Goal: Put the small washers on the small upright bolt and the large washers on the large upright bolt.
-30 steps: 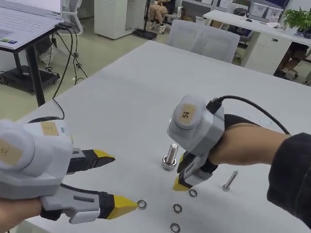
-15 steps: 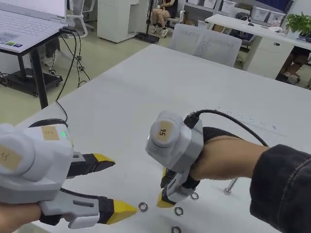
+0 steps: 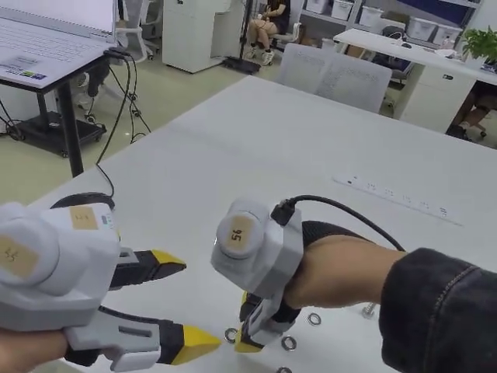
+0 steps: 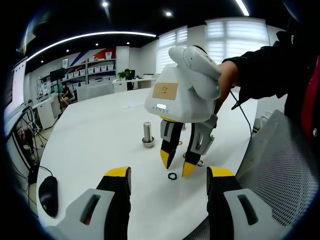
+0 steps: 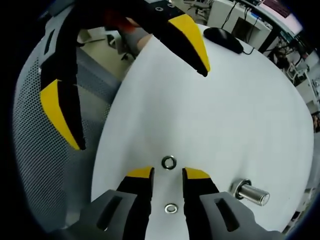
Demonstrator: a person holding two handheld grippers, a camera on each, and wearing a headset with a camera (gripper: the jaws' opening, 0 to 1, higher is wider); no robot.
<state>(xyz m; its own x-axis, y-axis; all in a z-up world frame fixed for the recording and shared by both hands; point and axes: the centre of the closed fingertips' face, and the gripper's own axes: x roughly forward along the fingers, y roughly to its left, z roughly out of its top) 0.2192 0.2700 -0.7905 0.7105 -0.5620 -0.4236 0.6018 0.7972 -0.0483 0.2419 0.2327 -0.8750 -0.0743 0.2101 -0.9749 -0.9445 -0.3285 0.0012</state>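
Washers lie loose on the white table (image 3: 272, 155), none threaded yet as far as I can see. The front washer (image 5: 169, 162) sits flat just beyond the tips of the right tool (image 5: 168, 174), whose jaws stand narrowly apart, pinching nothing. A second washer (image 5: 171, 207) shows farther back, in the gap between them. The large bolt (image 4: 147, 135) stands upright nearby with a bare shaft. The left tool (image 4: 170, 172) hovers opposite, spread wide and empty. Beyond, a mouse (image 4: 48, 192) rests near the table edge. By my judgement the sorting has barely begun: a first pick is being lined up, and every washer remains to be placed.
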